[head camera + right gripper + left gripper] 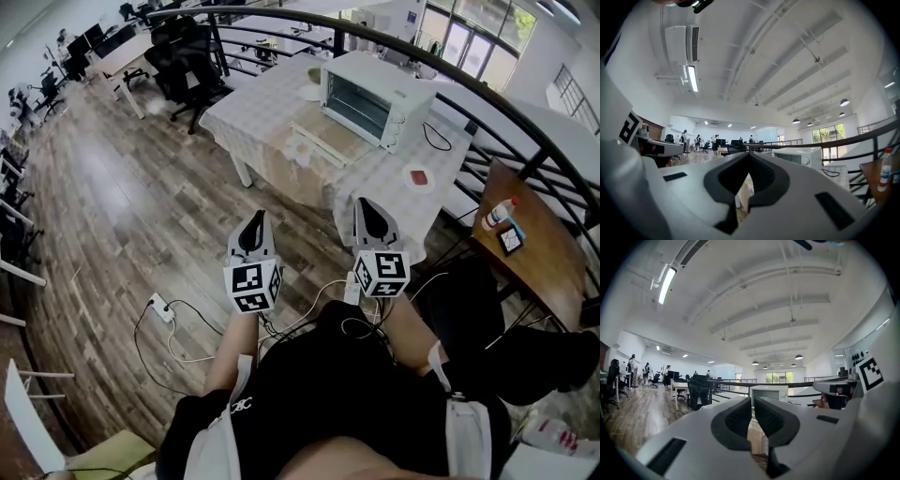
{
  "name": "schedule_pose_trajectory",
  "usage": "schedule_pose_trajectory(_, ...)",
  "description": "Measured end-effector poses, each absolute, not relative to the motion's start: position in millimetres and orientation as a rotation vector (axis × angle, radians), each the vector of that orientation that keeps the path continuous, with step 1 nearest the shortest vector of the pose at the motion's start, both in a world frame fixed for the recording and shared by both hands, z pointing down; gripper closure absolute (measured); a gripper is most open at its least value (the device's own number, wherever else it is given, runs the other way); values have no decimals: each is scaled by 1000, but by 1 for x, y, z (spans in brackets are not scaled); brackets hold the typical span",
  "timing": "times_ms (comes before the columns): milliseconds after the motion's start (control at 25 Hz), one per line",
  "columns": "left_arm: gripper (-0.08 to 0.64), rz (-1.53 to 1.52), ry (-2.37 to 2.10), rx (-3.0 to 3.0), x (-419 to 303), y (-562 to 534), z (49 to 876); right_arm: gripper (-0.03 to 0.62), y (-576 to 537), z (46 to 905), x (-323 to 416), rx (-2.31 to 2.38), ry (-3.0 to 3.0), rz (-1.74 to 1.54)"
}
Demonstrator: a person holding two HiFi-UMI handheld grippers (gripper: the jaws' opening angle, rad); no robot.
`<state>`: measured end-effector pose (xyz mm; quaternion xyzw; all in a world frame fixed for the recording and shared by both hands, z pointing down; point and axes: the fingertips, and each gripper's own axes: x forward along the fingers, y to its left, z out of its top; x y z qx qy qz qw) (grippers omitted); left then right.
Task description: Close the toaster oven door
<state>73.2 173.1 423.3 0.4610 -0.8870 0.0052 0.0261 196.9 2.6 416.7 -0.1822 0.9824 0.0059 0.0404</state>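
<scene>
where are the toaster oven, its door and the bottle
toaster oven (pixel 389 75), head view, on its white top
oven door (pixel 323 141), head view, middle of the lowered panel
bottle (pixel 498 215), head view, on its body

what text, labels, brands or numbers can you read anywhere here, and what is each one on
Nothing reads clearly enough to quote.
Shorts: small white print, too blurred to read.
Bottle: label too small to read.
Toaster oven: panel markings too small to read.
Left hand-held gripper and right hand-held gripper: the cubes carry square code patterns only, no letters.
</scene>
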Motion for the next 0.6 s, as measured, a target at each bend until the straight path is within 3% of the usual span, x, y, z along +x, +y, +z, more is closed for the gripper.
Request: schedule_pose_trajectory(600, 531, 75, -2724, 1465, -19, 118, 436, 592, -56, 426, 112, -612, 2975, 11)
